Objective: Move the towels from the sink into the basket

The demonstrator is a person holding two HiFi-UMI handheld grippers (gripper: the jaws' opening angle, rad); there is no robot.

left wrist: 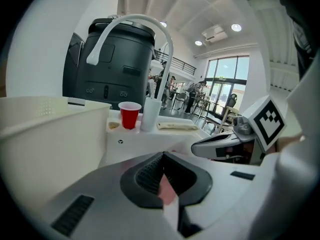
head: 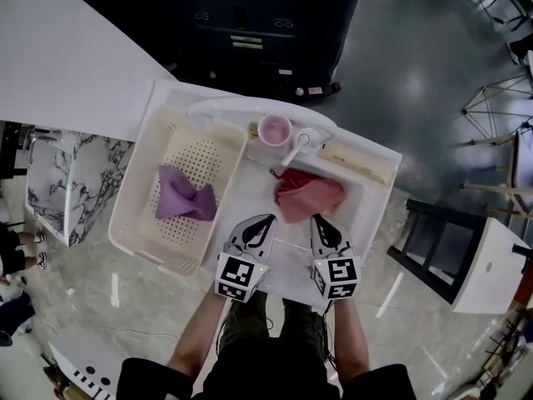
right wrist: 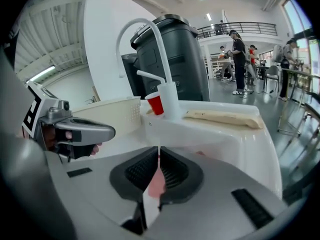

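While left gripper (head: pixel 266 222) and right gripper (head: pixel 317 220) sit closed, white sink (head: pixel 250 186) on glossy grey floor (head: pixel 416 82).

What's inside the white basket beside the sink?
One crumpled purple towel lies on the perforated floor of the basket. Nothing else shows; whatever lies under the towel is covered.

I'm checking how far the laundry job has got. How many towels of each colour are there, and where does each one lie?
Purple cloth towel, in the white perforated plastic basket: 1
Red cloth towel, in the white sink: 1
Total: 2
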